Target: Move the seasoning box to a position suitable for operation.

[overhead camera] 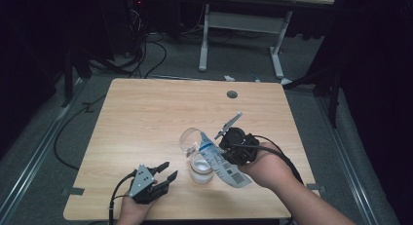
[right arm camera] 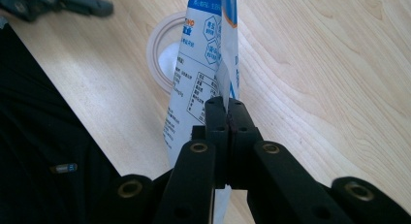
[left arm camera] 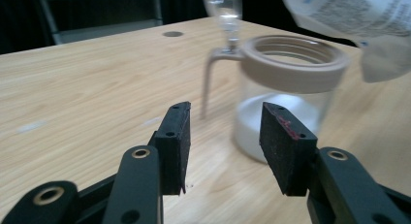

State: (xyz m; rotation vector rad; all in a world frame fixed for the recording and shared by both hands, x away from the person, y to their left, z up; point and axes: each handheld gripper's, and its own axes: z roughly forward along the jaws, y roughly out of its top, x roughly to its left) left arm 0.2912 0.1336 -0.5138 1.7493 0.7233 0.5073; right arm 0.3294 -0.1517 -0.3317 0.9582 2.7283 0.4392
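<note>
A clear glass jar (overhead camera: 201, 170) with a beige rim and white powder in its bottom stands near the table's front edge, its hinged lid (overhead camera: 189, 140) tipped open to the far side. My right gripper (overhead camera: 226, 154) is shut on a white bag with blue print (overhead camera: 234, 174), holding it tilted over the jar's mouth. In the right gripper view the jaws (right arm camera: 227, 103) pinch the bag (right arm camera: 198, 64) above the jar rim (right arm camera: 160, 49). My left gripper (overhead camera: 170, 169) is open and holds nothing, just left of the jar. From it the jar (left arm camera: 286, 88) shows close ahead.
The wooden table (overhead camera: 146, 118) has a round cable hole (overhead camera: 232, 94) at its far side. Beyond it stand the white legs of another desk (overhead camera: 243, 25), and cables lie on the grey floor. Dark drapes hang on both sides.
</note>
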